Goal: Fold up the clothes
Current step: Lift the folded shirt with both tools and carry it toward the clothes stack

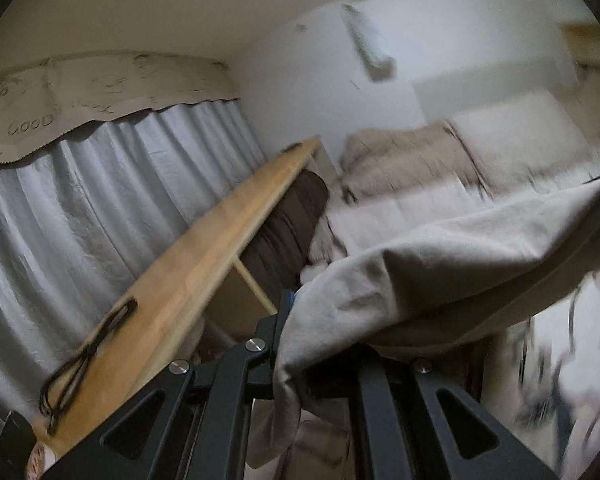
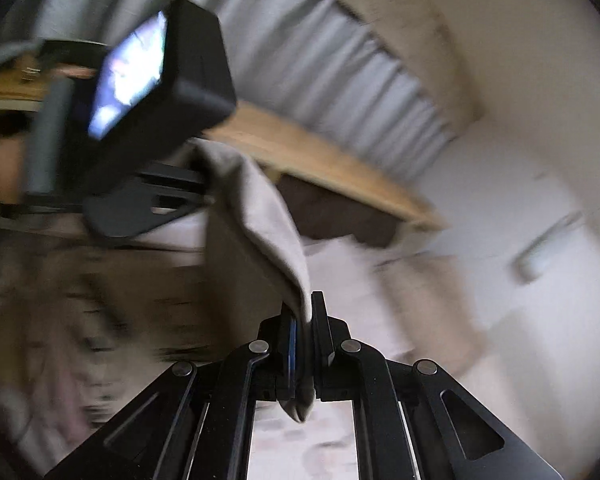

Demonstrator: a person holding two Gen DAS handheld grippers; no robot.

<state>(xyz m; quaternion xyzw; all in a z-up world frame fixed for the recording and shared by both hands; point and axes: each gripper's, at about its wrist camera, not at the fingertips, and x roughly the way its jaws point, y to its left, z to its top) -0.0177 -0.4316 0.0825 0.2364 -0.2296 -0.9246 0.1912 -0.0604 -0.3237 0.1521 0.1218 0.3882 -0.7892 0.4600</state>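
1 garment (image 2: 256,216), 2 tools (image 2: 305,320) clamped on it.

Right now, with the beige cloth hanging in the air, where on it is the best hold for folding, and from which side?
At its top edge, one end per gripper, coming in from the side. The beige cloth hangs stretched between the left gripper and the right gripper, both shut on that edge. The rest droops freely below, so end holds keep it spread.
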